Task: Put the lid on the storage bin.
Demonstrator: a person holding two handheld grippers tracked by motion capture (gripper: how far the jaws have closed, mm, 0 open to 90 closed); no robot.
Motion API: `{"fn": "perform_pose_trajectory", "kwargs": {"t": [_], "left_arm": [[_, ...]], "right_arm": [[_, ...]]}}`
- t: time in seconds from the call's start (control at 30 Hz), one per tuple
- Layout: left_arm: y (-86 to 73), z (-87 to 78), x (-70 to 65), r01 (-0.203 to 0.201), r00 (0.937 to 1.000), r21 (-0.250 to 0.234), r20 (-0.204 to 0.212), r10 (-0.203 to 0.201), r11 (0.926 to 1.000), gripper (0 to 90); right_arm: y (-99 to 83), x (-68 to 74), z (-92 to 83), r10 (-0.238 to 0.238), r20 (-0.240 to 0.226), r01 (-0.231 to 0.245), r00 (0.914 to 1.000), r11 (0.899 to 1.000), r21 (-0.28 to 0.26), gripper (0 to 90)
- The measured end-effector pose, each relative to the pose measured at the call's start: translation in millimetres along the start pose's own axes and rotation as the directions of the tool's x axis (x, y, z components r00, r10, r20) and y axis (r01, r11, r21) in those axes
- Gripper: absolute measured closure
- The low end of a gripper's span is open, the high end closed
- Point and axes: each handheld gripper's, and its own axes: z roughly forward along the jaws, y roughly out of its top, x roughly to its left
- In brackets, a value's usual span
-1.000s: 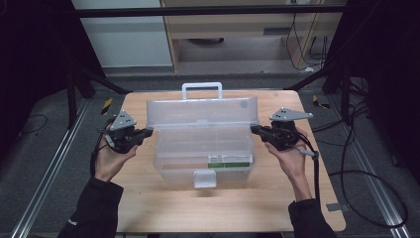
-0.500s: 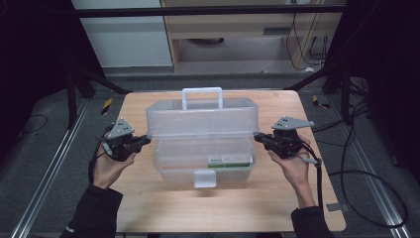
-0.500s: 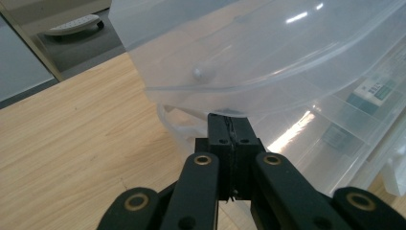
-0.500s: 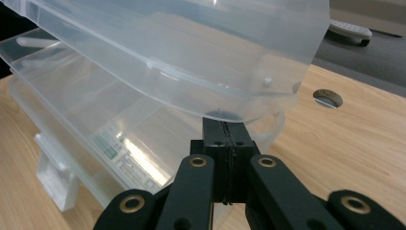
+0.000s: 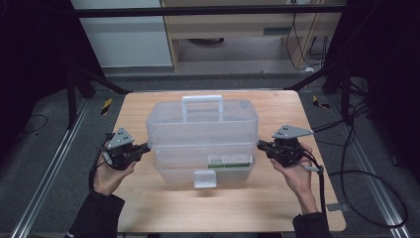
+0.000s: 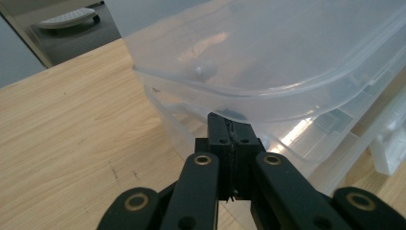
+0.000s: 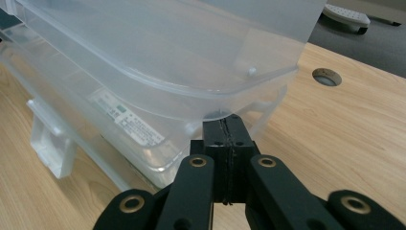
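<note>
1. High view: a clear plastic storage box (image 5: 202, 144) sits at the middle of the frame on a wooden table (image 5: 148, 208), with its white carry handle (image 5: 202, 105) towards the top and its front latch (image 5: 204, 179) towards the bottom.
2. Its lid (image 5: 203, 121) hangs partly lowered, with a narrow gap left between it and the base (image 5: 203, 166).
3. At the left of that frame, the left gripper (image 5: 146, 147) has its tip at the lid's left edge. In the left gripper view its black jaws are pressed together with nothing between them, and the tip (image 6: 229, 125) is tucked under the lid's rim (image 6: 249, 93).
4. At the right of the high view, the right gripper (image 7: 229, 125) mirrors this. Its jaws are closed and empty, and they prop the rim (image 7: 210, 93) from beneath at the lid's right end.
5. Neither tool clamps the box; both seem to bear the lid on top of the closed tips.
6. Judged from this, the closing is well along, since the lid is nearly level and close to the base.
7. Left to do: settle the lid fully, draw both tips out from under the rim, and probably snap the front latch, which hangs unfastened at the bottom centre.
8. A printed label (image 7: 129, 122) shows on the base wall, and a cable hole (image 7: 327, 76) lies in the tabletop at the upper right of the right gripper view.
</note>
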Motion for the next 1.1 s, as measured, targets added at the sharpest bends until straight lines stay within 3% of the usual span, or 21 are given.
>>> {"fn": "perform_pose_trajectory", "kwargs": {"t": [0.8,0.9,0.97,1.0,1.1], "left_arm": [[-23.2,6.9,-8.8,-0.024,0.9996,0.082,-0.01,0.025,0.9964,89.3],[-28.4,8.7,-1.9,0.003,0.9994,0.089,-0.035,0.0,0.996,89.3],[-32.2,9.4,3.2,0.018,0.998,0.098,-0.062,-0.012,0.995,89.3],[-36.6,10.7,9.2,0.049,0.9959,0.101,-0.08,-0.041,0.9937,89.2],[-41.5,12.7,14.7,0.078,0.9925,0.107,-0.102,-0.067,0.9913,88.6]], "right_arm": [[-24.9,10.1,4.8,-0.047,0.02,0.045,0.9987,0.996,0.076,90.0],[-30.5,7.4,8.4,-0.066,0.058,0.059,0.9962,0.992,0.107,90.0],[-32.0,4.9,8.2,-0.053,0.053,0.047,0.9972,0.994,0.104,90.0],[-34.4,0.6,6.9,-0.053,0.083,0.044,0.9951,0.993,0.113,90.0],[-38.0,-4.5,5.1,-0.038,0.095,0.028,0.9947,0.994,0.11,90.0]]}}
